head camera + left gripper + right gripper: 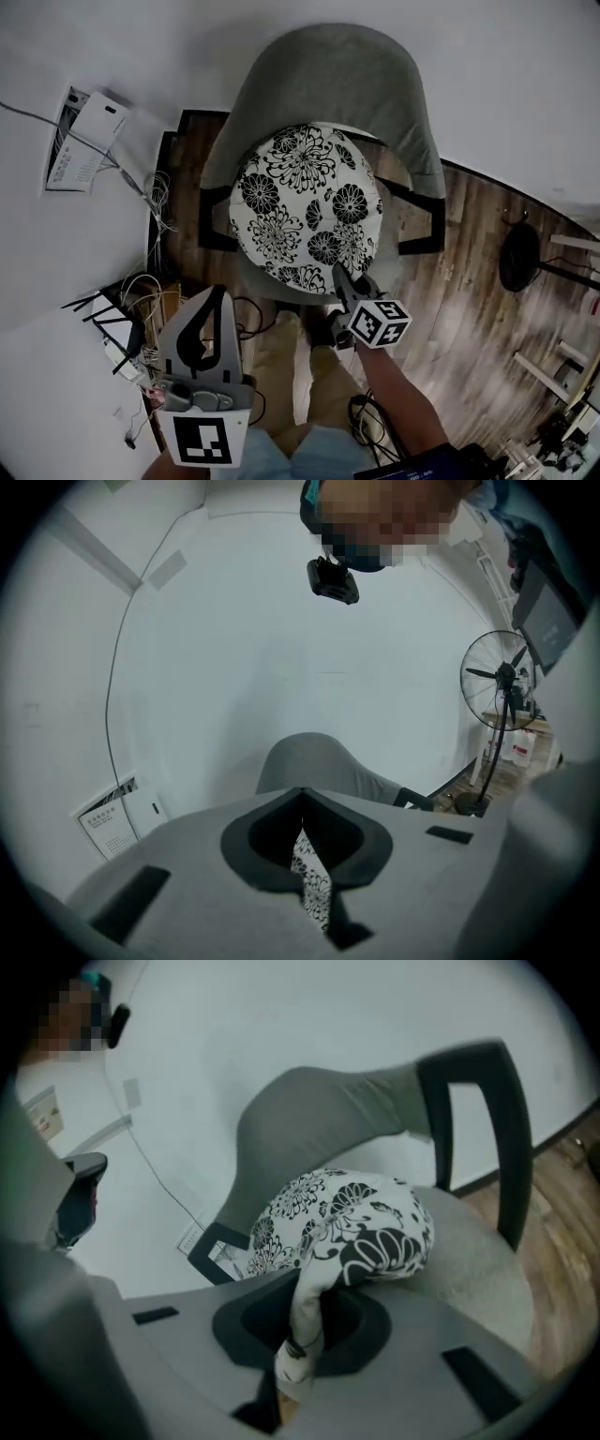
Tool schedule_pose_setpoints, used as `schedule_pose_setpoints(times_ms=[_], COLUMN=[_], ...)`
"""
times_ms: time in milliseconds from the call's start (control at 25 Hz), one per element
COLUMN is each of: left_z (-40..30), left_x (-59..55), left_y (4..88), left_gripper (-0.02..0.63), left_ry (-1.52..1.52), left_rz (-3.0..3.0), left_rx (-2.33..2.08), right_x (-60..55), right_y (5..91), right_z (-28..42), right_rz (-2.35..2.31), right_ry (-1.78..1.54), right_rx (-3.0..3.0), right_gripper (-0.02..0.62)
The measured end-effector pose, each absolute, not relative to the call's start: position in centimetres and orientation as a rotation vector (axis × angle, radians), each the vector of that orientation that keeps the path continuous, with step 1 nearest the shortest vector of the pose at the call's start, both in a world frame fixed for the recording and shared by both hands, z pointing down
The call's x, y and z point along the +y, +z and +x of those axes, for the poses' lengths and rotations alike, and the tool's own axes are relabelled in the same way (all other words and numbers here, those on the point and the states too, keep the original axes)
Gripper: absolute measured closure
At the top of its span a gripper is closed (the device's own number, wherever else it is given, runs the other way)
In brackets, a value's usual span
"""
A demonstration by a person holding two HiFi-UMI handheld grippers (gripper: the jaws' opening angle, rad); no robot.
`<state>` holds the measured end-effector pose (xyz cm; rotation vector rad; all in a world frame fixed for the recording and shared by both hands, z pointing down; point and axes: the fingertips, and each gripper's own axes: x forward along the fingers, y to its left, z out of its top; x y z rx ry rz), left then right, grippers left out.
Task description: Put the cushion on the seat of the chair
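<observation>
One round floral cushion (307, 208) tops curved grey chair (328, 70).

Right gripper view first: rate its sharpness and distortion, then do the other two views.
Right gripper view: soft all over, cushion print smeared, dark round vignette, chair armrest bowed. Left gripper view: sharper, fan crisp, walls bulging. Head view: dim flat light, strong fisheye, floor edge curved.

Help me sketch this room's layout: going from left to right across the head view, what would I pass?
White wall box → floral cushion → standing fan.
</observation>
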<state>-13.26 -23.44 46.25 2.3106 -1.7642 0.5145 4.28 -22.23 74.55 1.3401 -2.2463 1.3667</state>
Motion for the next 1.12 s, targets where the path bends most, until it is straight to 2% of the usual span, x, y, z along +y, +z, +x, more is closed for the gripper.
schedule_pose_setpoints(times_ms=[120, 400, 520, 560, 640, 960, 1000, 1080, 1120], left_z=[-10.3, -9.1, -9.7, -9.8, -9.5, -8.0, -7.9, -7.6, -7.4], left_x=[-24.9, -24.4, -24.6, -24.6, -24.3, -22.7, -22.6, -22.6, -22.5], left_y=[44.6, 44.0, 44.0, 44.0, 44.2, 45.5, 45.6, 45.8, 45.9], left_gripper=[0.597, 0.597, 0.597, 0.597, 0.597, 0.597, 0.597, 0.597, 0.597], left_ry=[0.554, 0.584, 0.585, 0.581, 0.580, 0.605, 0.609, 0.618, 0.623], left_rz=[2.329, 2.365, 2.365, 2.363, 2.366, 2.383, 2.385, 2.390, 2.394], left_rx=[-1.720, -1.686, -1.689, -1.689, -1.685, -1.651, -1.647, -1.641, -1.637], right_x=[-21.9, -21.0, -20.8, -20.7, -20.6, -20.8, -20.8, -20.4, -20.0], right_y=[75.4, 76.8, 77.3, 77.3, 77.4, 79.3, 80.0, 81.3, 81.7], right_z=[5.6, 6.9, 7.7, 7.9, 9.0, 14.5, 14.8, 15.3, 15.5], right_rz=[1.336, 1.358, 1.397, 1.411, 1.460, 1.775, 1.774, 1.751, 1.742], right_ry=[1.535, 1.593, 1.617, 1.631, 1.699, 1.887, 1.866, 1.789, 1.757], right_rx=[-2.175, -2.113, -2.081, -2.082, -2.084, -1.981, -1.938, -1.840, -1.807], right_gripper=[0.548, 0.502, 0.514, 0.501, 0.430, 0.407, 0.437, 0.587, 0.591])
